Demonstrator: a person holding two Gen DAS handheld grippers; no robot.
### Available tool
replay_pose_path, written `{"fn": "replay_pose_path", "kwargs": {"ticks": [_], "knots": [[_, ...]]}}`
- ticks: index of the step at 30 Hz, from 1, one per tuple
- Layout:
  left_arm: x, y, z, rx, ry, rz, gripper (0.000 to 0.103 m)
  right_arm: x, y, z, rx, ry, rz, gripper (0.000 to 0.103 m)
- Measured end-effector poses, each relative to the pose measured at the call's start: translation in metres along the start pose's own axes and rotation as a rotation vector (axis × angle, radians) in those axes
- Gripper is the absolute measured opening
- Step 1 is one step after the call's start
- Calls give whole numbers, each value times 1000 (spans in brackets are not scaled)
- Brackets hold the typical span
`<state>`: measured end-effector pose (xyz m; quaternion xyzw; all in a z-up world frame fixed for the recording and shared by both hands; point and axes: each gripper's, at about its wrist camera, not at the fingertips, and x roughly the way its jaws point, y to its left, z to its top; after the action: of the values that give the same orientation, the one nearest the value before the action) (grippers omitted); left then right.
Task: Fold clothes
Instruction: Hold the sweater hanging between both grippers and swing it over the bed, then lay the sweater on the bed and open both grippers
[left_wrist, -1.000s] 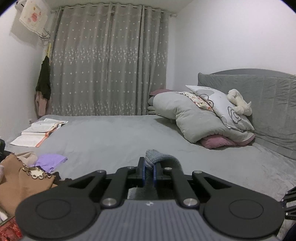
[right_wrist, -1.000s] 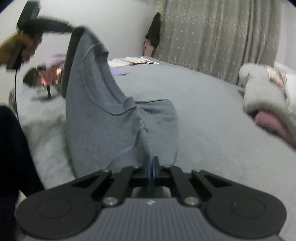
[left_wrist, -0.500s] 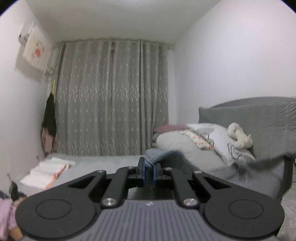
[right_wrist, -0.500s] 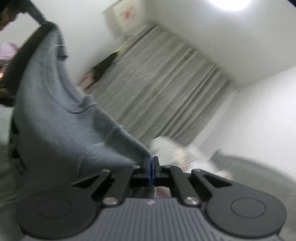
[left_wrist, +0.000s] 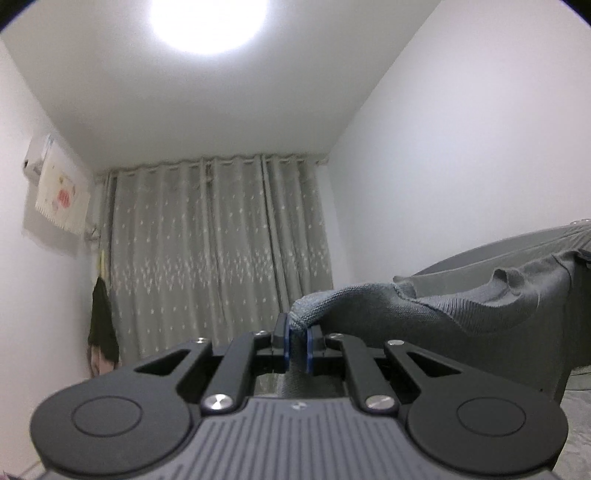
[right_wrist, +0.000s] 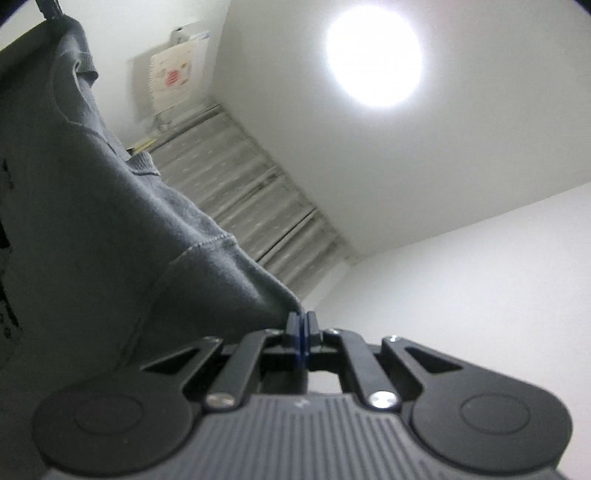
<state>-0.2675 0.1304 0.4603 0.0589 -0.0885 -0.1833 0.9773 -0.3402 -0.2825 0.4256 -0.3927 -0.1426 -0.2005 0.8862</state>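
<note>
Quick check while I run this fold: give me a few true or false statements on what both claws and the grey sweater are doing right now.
1. The left claw is shut on the grey sweater. True.
2. The right claw is open and holds nothing. False: it pinches a sweater edge.
3. Both cameras tilt up toward the ceiling light. True.
4. The curtains are drawn open. False: they are closed.
5. The sweater lies flat on the bed. False: it hangs between the claws.

A grey knit sweater (left_wrist: 461, 306) fills the right of the left view. The curtain (left_wrist: 218, 254) at centre is grey with pale speckles. Blue pads (left_wrist: 286, 341) sit on black, grey-ribbed grippers. White walls (left_wrist: 461, 147).
</note>
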Motion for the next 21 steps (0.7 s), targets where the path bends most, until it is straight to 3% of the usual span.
{"fn": "replay_pose_path", "kwargs": {"ticks": [5, 11, 15, 21], "knots": [[12, -1, -11, 3, 7, -52, 7, 5, -10, -11, 41, -10, -48, 1], [60, -16, -64, 42, 91, -89, 7, 26, 22, -54, 70, 38, -38, 2], [130, -20, -116, 27, 202, -85, 8, 71, 77, -105, 49, 127, 24, 2], [275, -35, -220, 75, 416, -49, 8, 161, 169, -187, 23, 274, 106, 2]]}}
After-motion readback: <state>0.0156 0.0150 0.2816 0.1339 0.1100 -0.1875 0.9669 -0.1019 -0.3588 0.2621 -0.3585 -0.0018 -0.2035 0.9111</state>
